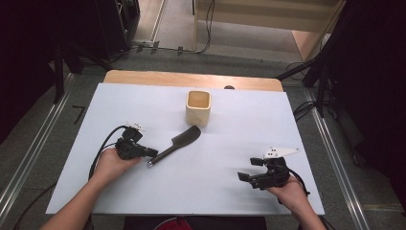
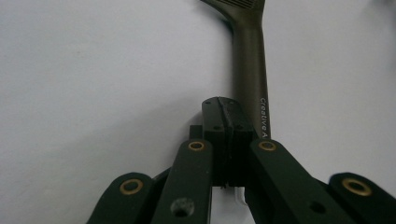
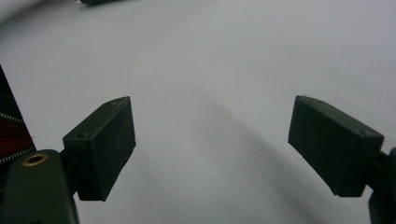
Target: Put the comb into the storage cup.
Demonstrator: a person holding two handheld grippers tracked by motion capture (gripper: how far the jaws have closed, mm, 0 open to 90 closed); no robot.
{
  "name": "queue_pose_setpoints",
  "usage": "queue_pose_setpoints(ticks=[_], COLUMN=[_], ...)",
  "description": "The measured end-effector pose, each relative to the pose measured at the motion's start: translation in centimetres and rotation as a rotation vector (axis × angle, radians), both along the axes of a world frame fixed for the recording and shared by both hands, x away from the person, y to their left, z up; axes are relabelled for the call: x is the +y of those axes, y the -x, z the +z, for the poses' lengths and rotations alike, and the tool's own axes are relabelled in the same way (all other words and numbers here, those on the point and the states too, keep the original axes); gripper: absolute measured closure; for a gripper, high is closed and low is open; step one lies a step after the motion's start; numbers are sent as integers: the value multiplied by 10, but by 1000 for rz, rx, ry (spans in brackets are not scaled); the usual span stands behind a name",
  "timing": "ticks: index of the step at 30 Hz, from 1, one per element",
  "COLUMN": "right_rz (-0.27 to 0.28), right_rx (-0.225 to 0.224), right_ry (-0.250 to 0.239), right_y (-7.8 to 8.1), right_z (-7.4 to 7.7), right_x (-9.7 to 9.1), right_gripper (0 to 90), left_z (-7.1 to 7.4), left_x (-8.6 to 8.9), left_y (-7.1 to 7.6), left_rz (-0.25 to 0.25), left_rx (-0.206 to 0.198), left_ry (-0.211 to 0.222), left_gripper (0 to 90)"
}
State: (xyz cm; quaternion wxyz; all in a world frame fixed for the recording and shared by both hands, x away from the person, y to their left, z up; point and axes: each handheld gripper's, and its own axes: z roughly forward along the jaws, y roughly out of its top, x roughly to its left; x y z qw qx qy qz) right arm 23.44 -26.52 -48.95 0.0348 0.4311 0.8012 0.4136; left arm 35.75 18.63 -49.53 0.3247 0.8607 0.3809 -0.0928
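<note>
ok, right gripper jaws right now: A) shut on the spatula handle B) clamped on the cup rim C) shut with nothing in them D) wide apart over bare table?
D: in the right gripper view the right gripper has its jaws set far apart with only the white table between them; the spatula and cup lie elsewhere.

Lighting: even, overhead, bright on my white table (image 1: pixel 230 158); surroundings at both sides fall to near black. Shadows: soft and short beside the cup (image 1: pixel 198 108) and the spatula (image 1: pixel 174 144); a broad, faint shadow spreads between my right fingers (image 3: pixel 107 144). Glare: none, mild sheen on the spatula handle. Focus: my near linkages blurred, overall slightly soft, grainy. Corners darken in both gripper views.
</note>
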Motion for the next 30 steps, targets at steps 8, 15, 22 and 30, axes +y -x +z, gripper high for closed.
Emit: queue_pose_setpoints(ticks=[8, 15, 22, 30], right_rz=[8, 3, 1, 0], right_rx=[-1, -3, -9, -8], right_ry=[2, 1, -2, -1], right_y=[0, 0, 0, 1], right_z=[0, 0, 1, 1], right_x=[0, 0, -1, 0], right_gripper=[133, 133, 133, 134], left_z=[0, 2, 21, 35], left_x=[-1, 3, 14, 17], left_y=[1, 0, 7, 23], left_rz=[-9, 12, 44, 44], left_rx=[6, 1, -46, -91], left_ry=[6, 26, 117, 204], left_gripper=[900, 802, 619, 367])
